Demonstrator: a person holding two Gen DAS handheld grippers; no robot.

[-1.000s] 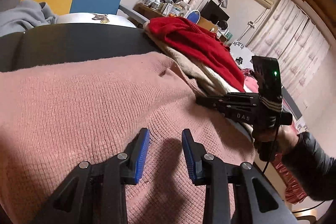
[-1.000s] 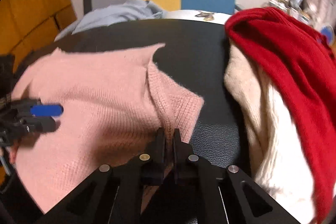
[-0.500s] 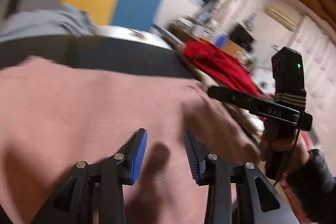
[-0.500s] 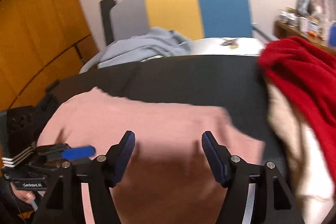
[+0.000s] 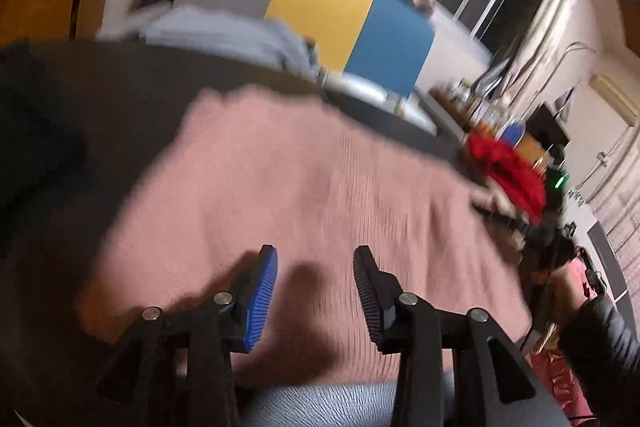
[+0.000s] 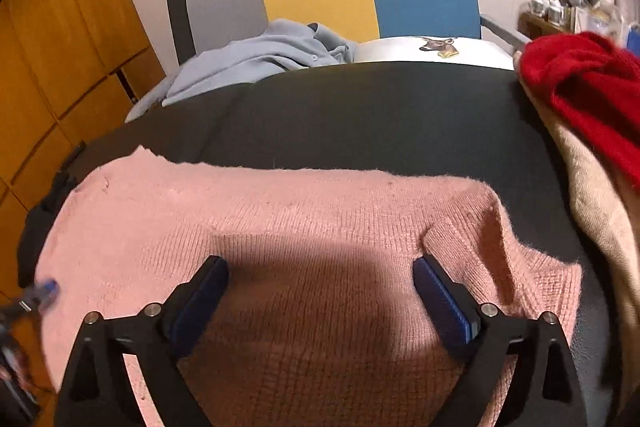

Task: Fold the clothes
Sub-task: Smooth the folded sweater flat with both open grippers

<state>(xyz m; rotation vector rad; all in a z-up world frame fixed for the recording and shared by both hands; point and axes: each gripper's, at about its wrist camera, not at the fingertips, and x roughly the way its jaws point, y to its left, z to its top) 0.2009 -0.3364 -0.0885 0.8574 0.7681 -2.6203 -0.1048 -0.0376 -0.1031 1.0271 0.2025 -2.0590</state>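
left cam all motion blur | my right gripper (image 5: 516,223) just a smear there | pink sweater (image 6: 320,227) runs off the bottom | shelf stuff (image 6: 560,11) too tiny

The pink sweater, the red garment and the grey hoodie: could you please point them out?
pink sweater (image 6: 280,211): right wrist view, upper middle.
red garment (image 6: 588,83): right wrist view, bunched top.
grey hoodie (image 6: 256,55): right wrist view, crumpled middle.

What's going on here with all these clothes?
A person is folding clothes with a handheld claw in each hand. A pink knit sweater lies spread on a dark surface. The right claw and the left claw are both open above it, gripping nothing. A red garment lies on a beige one alongside.
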